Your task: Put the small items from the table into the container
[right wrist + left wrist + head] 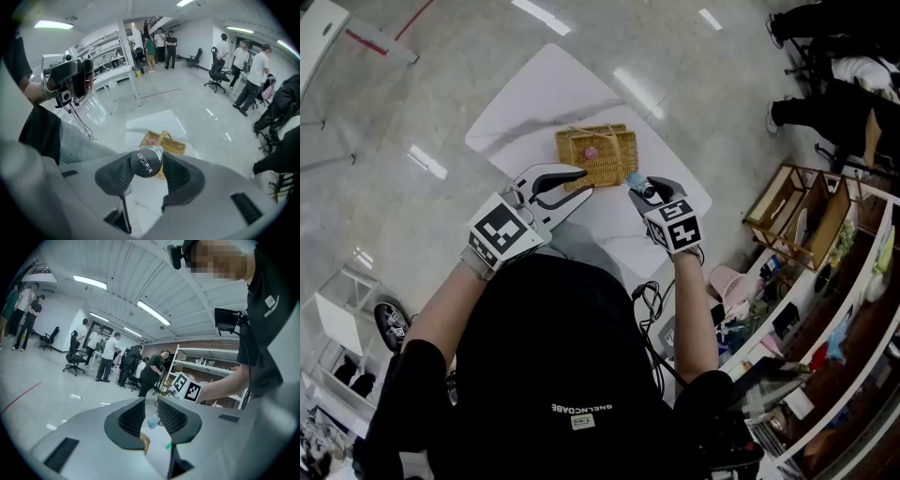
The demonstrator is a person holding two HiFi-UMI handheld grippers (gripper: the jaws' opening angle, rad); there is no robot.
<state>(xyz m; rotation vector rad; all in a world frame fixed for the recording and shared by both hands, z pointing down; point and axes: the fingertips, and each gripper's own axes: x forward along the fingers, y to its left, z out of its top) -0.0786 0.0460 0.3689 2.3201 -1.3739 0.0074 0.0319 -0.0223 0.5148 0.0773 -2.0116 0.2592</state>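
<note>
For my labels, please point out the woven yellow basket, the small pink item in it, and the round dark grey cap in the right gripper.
Woven yellow basket (pixel 611 169): head view, bare weave.
Small pink item (pixel 591 152): head view, middle.
Round dark grey cap (pixel 146 161): right gripper view, flat top.

The basket (pixel 614 165) sits on the tabletop (pixel 534 103), a small item (pixel 591 152) in it. Left tongs (pixel 586 181) hang at its near left corner; right tongs (pixel 641 188), gripping a bottle (pixel 635 178), at its near right.

wooden crate (pixel 789 212) beside cluttered shelves (pixel 861 291) | black office chair (pixel 74 358) | bystanders (pixel 111 355) standing
</note>
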